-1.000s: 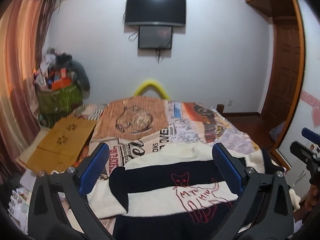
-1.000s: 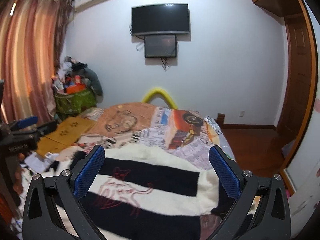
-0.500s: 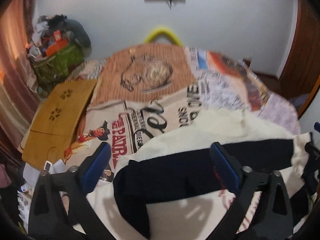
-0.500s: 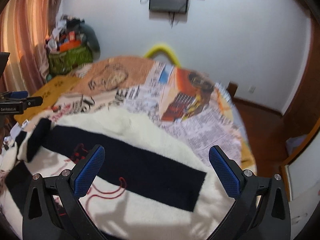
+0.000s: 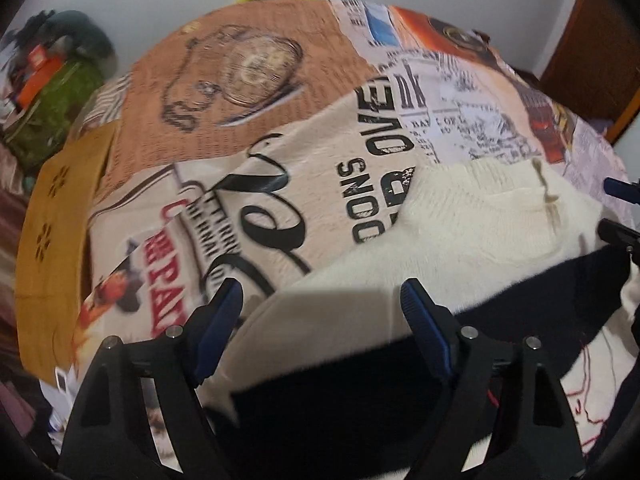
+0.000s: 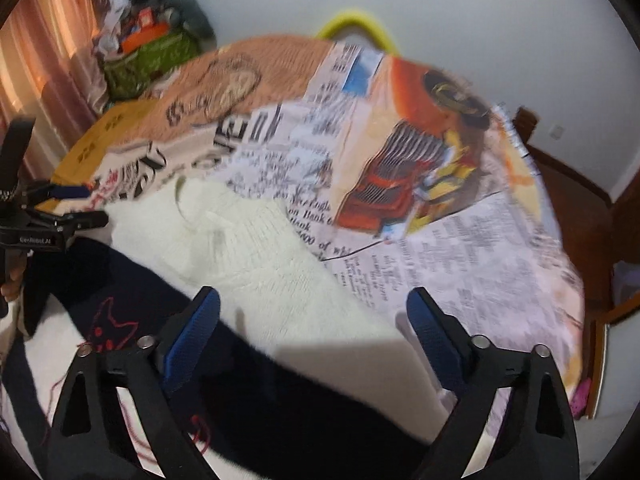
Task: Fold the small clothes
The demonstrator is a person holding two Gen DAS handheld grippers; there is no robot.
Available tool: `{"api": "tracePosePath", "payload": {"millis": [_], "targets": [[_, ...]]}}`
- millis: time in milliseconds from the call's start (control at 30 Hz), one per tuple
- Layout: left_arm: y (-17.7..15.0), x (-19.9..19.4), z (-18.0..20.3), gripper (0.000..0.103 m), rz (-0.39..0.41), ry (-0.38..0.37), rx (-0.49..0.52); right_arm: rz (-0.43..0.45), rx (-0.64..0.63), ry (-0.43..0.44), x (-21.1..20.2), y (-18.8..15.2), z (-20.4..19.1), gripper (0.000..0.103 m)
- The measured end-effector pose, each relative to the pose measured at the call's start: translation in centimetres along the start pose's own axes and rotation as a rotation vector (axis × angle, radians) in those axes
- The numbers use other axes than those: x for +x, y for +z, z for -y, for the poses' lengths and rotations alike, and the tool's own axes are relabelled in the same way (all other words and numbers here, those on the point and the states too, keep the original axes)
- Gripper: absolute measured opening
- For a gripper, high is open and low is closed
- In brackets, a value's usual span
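Left wrist view: the bed (image 5: 224, 92), under a newspaper-print cover, fills the frame from 9 to 3 o'clock and serves as the folding surface. The sweater (image 5: 472, 224), cream with dark bands, lies spread flat on it from 6 to 3 o'clock, probably so edges and sleeves can be reached. The left gripper (image 5: 322, 308) hangs low over the sweater's near shoulder, jaws wide and empty, cream knit showing between them; judged a set-up for a pinch. In the right wrist view the right gripper (image 6: 314, 314) is likewise wide open over the opposite shoulder, with the cat motif (image 6: 112, 326) at 8 o'clock. At 9 o'clock a cardboard sheet (image 5: 56, 216) lies beside the bed. Hem and lower sleeves are cut off by the frame edge and gripper bodies. Motion blur smears the print; the collar's small tag (image 5: 546, 188) is unreadable.
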State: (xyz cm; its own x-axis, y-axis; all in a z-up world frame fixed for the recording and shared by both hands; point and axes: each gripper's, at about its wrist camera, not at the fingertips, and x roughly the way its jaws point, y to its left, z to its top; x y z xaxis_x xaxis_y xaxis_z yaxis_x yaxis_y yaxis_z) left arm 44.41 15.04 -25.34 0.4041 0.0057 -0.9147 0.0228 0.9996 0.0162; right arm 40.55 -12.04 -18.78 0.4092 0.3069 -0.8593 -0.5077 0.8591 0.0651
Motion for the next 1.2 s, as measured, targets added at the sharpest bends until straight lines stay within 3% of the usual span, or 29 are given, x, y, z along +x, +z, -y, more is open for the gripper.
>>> {"api": "tracePosePath", "payload": {"millis": [67,167,233,267,367,433,500,700,933,1067,1200], "targets": [[0.6,1.5,0.1,0.082,-0.033,-0.007,0.004,-0.063,-0.005,0.016,1.9,0.1,0.3,0.077],[0.8,2.8,-0.3,0.079,-0.044,-0.053,-0.023,-0.071,-0.01,0.061,2.6,-0.1,0.6,0.078],[0.6,3.3,-0.8,0.068,-0.056,-0.122,-0.076,-0.068,-0.041,0.08,2.4,-0.5,0.4,0.074],[0.5,3.5,-1.1,0.056,-0.069,-0.174,-0.109,-0.063,-0.054,0.085,2.2,-0.8,0.2,0.071],[0.2,3.4,-1.4,0.041,-0.072,-0.236,-0.166,-0.058,-0.078,0.103,1.8,-1.0,-0.2,0.048],[0.0,3.0,-1.0,0.029,-0.069,-0.231,-0.152,-0.062,-0.068,0.137,1.7,-0.8,-0.5,0.021],[-0.3,2.4,-0.3,0.014,-0.072,-0.208,-0.126,-0.067,-0.047,0.161,1.7,-0.4,-0.7,0.014],[-0.1,-0.3,1.3,0.011,0.002,-0.092,-0.042,-0.005,-0.08,0.062,0.7,0.0,-1.6,0.012],[3.9,-2.6,2.2,0.011,0.105,-0.056,-0.031,0.049,-0.08,-0.025,-0.4,3.3,0.1,0.012],[5.9,-0.8,1.8,0.011,0.084,-0.033,-0.069,0.039,-0.057,-0.045,0.7,5.2,1.2,0.012],[5.6,0.7,1.8,0.017,0.08,0.026,-0.047,0.0,-0.039,-0.06,2.7,5.4,1.4,0.017]]}}
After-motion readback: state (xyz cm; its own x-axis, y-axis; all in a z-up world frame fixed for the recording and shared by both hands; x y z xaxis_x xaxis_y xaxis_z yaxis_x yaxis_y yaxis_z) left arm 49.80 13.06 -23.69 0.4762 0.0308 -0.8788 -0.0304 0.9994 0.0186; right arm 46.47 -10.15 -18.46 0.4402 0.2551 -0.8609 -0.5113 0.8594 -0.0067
